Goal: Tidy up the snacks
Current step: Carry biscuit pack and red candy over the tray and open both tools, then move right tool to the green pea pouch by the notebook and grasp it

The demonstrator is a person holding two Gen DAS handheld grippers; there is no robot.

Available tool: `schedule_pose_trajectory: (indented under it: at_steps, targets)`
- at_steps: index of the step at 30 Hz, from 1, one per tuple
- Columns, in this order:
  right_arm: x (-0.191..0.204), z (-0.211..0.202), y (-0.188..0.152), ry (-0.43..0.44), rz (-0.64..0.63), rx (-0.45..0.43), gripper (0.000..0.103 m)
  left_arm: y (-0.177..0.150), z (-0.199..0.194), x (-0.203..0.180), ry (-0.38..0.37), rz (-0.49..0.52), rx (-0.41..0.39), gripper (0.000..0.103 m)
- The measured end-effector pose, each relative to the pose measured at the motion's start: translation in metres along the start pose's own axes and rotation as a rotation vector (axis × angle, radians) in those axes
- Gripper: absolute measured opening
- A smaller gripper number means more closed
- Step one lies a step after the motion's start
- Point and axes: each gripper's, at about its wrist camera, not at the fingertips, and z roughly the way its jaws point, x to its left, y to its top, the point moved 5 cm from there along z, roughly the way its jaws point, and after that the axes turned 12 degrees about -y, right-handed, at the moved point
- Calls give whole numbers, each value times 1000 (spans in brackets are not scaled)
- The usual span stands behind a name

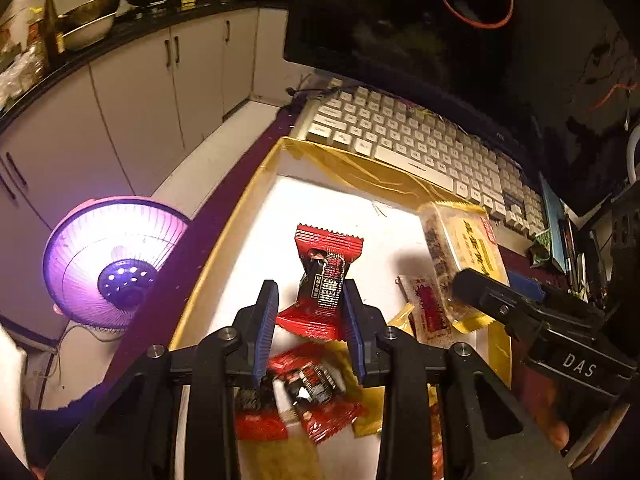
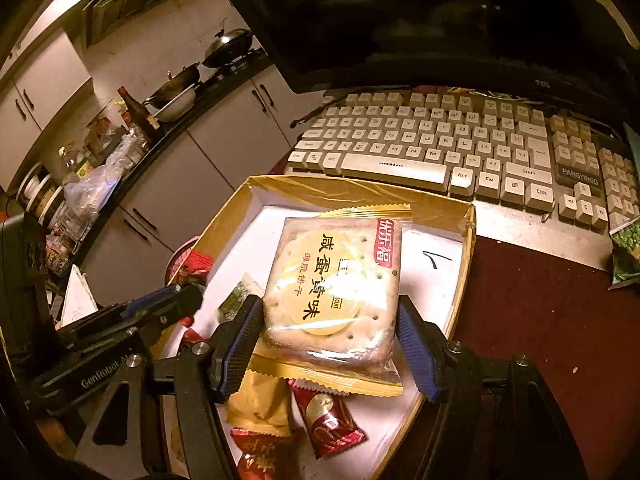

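Observation:
A shallow white box (image 1: 340,160) with a yellow-taped rim lies in front of a keyboard. Over it, my left gripper (image 1: 310,296) is shut on a red candy wrapper (image 1: 326,276), which stands upright between the blue pads. My right gripper (image 2: 328,308) is shut on a square cracker packet (image 2: 332,280) with a yellow label, held over the box (image 2: 360,192) near its right side. In the left wrist view the cracker packet (image 1: 464,248) sits at the right. Loose red candies (image 2: 332,424) and a yellow packet (image 2: 256,400) lie on the box floor beneath.
A white keyboard (image 2: 420,148) and a dark monitor (image 1: 400,20) stand just behind the box. A green snack packet (image 2: 624,256) lies on the dark red tabletop at the right. A glowing round heater (image 1: 116,264) stands on the floor to the left, beside kitchen cabinets.

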Motion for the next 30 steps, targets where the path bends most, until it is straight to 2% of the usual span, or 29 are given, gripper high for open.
schedule_pose_trajectory:
  at_steps: [3,5,11,13,15,17,19,20,23,27,30]
  targets:
    - [-1,13,4,-23,-1,23,68,4,15,-2,3,2,53,29]
    - [-3,21,4,-40,16,36,68,7,25,-6,-22,10,76,29]
    - [-1,24,2,-64,-10,-18,68,5,46,-7,11,5,137,34]
    - [-3,21,3,-17,8,-35,72,2,47,-7,5,-12,155,40]
    - [-9,17,4,30,52,-49,72,0,37,-10,-17,-33,120,40]
    - [-16,7,5,57,93,-66,73,-1,16,-21,-40,-24,52,50]
    - [-25,-13,6,70,123,-103,74,-4,-8,-32,-37,-12,-19,72]
    - [-29,-26,4,88,126,-134,74,-8,-22,-37,-30,-16,-62,75]
    - [-47,-54,-8,100,137,-163,75,-18,-44,-54,-44,-17,-115,77]
    - [-88,-80,-31,127,147,-154,76,-38,-52,-87,-123,0,-131,77]
    - [-127,-91,-40,69,156,-152,76,-45,-47,-117,-153,51,-124,77]
